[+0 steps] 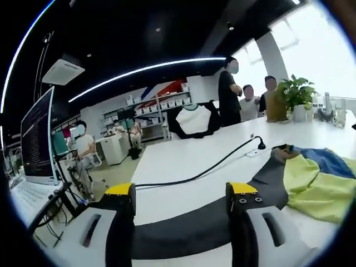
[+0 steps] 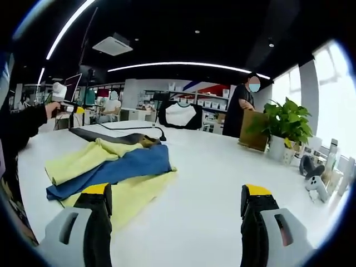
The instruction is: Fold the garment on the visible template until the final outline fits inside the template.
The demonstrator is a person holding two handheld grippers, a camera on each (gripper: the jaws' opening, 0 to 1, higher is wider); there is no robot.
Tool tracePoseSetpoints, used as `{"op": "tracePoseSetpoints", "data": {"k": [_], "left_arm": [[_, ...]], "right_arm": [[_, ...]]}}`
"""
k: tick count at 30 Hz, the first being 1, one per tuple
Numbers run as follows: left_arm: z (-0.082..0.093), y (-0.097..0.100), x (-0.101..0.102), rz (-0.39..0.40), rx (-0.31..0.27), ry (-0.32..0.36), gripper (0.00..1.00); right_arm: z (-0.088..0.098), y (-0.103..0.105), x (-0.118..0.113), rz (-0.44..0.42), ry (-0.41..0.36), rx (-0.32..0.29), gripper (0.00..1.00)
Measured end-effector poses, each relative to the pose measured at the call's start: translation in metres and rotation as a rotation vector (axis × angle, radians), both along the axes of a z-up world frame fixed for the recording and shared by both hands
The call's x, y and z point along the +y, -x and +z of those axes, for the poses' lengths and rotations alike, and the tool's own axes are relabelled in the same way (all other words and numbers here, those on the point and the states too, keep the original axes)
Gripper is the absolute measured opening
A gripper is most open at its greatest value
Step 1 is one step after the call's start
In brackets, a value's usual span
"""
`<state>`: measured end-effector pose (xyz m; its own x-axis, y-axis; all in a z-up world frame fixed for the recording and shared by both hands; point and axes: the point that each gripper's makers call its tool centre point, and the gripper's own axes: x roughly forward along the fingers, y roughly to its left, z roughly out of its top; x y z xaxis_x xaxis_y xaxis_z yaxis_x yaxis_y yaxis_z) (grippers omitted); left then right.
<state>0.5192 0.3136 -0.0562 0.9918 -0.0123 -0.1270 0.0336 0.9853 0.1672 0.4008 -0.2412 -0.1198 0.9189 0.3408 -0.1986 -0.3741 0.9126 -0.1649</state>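
Now both grippers' jaws spread, holding nothing; yellow-blue garment (image 2: 111,164) bunched on white table (image 2: 211,183)

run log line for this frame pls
left gripper: open, over dark template strip | right gripper: open, empty, above table | garment: yellow-blue, loosely folded, ungrasped | fold: not finished

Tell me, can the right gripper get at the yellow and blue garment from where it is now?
Probably yes. The right gripper is open, and the garment lies on the white table ahead of its left jaw, with nothing between them.
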Motion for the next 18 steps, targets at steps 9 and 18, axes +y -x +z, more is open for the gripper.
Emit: {"op": "tracePoseSetpoints", "data": {"k": [9, 18], "left_arm": [[0.027, 0.024, -0.031, -0.089, -0.08, 0.028, 0.92], [0.039, 0.048, -0.066, -0.189, -0.135, 0.039, 1.0]], "right_arm": [[0.005, -0.001, 0.004, 0.015, 0.016, -0.011, 0.99], [0.007, 0.0, 0.006, 0.022, 0.02, -0.021, 0.99]]}}
